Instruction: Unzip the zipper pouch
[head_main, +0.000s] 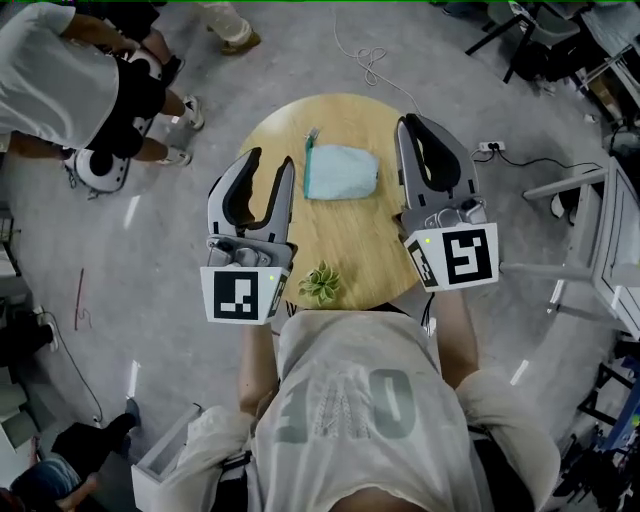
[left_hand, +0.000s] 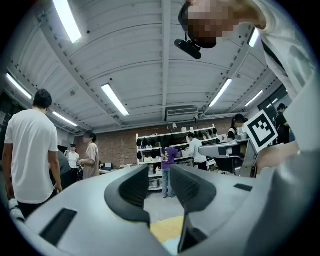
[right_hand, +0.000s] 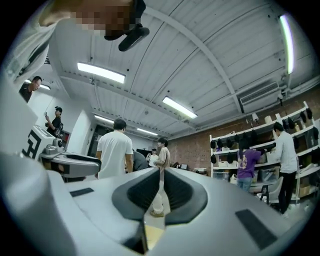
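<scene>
On the round wooden table (head_main: 350, 240), a teal pouch (head_main: 342, 172) lies flat toward the far side. Its zipper edge runs along its left side, with the pull (head_main: 312, 134) at the far left corner; I cannot tell whether the zip is open or closed. A small plant (head_main: 320, 283) stands at the near edge, well apart from the pouch.

Both grippers hang above the table and neither touches the pouch, which shows between them in the head view. The left gripper (head_main: 272, 165) has its 2 jaws apart with a clear gap and nothing in it; through the gap its own view shows only a strip of tabletop and the room beyond. The right gripper (head_main: 412, 122) has its jaws together, with just a thin slit between the pads and nothing clamped.

Each gripper points about level into the room, where several people stand near shelves (left_hand: 175, 140) against a brick wall. A white cable (head_main: 372, 62) lies on the floor beyond the table.
</scene>
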